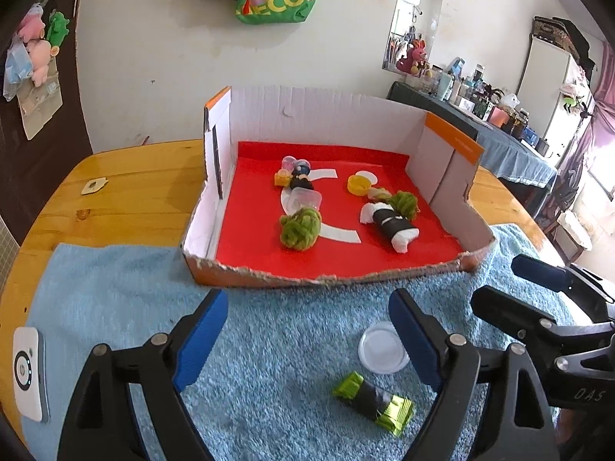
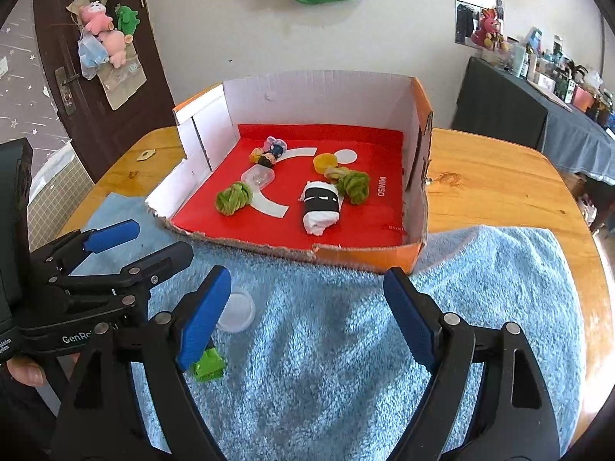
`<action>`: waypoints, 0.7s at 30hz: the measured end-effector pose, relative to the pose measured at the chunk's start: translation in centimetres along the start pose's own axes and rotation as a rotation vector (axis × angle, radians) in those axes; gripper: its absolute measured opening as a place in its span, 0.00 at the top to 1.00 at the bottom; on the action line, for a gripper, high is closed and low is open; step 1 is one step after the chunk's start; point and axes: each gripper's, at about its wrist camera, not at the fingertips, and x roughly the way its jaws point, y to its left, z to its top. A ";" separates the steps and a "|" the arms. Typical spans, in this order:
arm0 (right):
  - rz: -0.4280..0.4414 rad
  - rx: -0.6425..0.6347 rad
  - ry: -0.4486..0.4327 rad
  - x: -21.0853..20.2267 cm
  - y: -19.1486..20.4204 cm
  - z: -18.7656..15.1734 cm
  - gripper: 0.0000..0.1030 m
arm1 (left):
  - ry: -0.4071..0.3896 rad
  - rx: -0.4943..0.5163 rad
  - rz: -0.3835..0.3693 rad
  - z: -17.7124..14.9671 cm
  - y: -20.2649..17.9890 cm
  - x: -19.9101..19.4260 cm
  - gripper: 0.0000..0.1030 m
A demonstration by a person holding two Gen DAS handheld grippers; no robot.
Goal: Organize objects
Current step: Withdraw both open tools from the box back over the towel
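Observation:
A cut-down cardboard box with a red floor holds two green yarn balls, a white roll with a black band, a yellow cap, a clear tub and a small figurine. In front of it, on the blue towel, lie a white round lid and a green foil packet with a black band. My left gripper is open over the towel, with the packet low between its fingers and untouched. My right gripper is open above bare towel. Its left finger hides part of the packet; the lid lies beside that finger.
The box and towel rest on a round wooden table. A white device lies at the towel's left edge, and a small wooden tag at the far left. The two grippers are close side by side.

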 end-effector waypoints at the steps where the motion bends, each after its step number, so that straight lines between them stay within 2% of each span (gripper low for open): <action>1: 0.000 0.001 -0.002 -0.1 0.0 -0.2 0.17 | 0.001 0.001 0.000 -0.2 -0.1 -0.1 0.13; 21: -0.016 0.013 -0.006 -1.7 -0.4 -2.5 0.16 | 0.045 0.016 -0.016 -4.7 -2.1 -0.6 0.13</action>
